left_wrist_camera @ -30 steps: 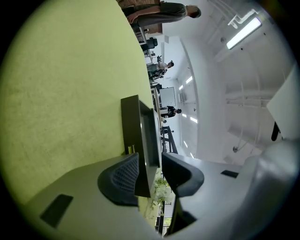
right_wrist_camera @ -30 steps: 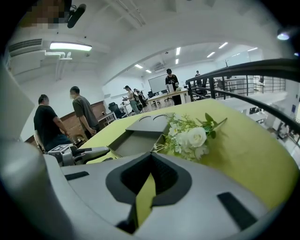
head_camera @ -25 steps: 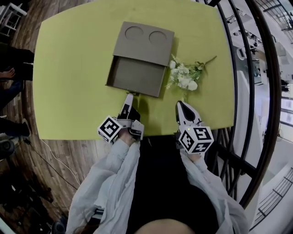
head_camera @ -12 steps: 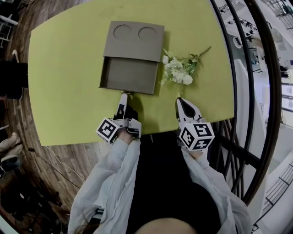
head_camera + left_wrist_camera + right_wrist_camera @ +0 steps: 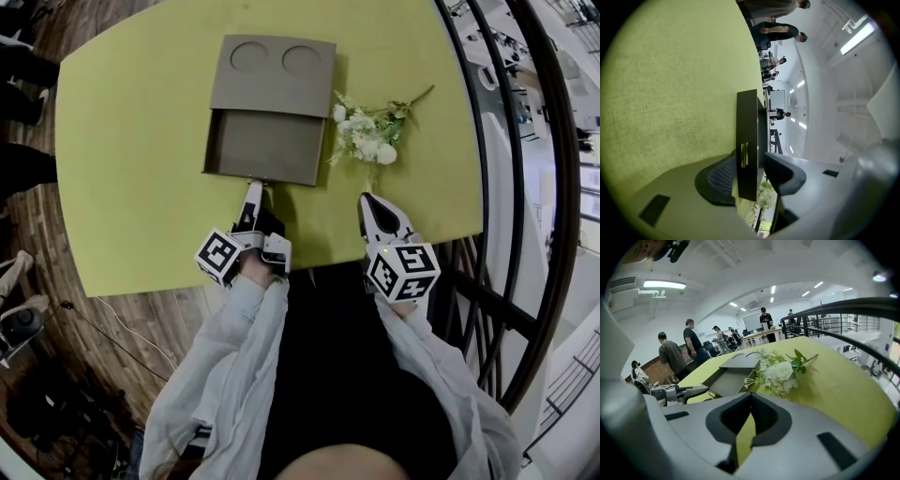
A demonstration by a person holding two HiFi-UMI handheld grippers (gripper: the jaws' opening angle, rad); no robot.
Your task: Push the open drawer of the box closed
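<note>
Judging from the drawer standing out of the box toward us, we reckon the closing is left to do — left gripper straddling its front, jaws just eased apart, right gripper clenched on nothing.

Left tongs just opening around drawer front, right tongs closed

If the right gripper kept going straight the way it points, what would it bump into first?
Probably the white flowers, lying straight ahead of the right gripper, though tilted downward it may touch the green table first.
</note>
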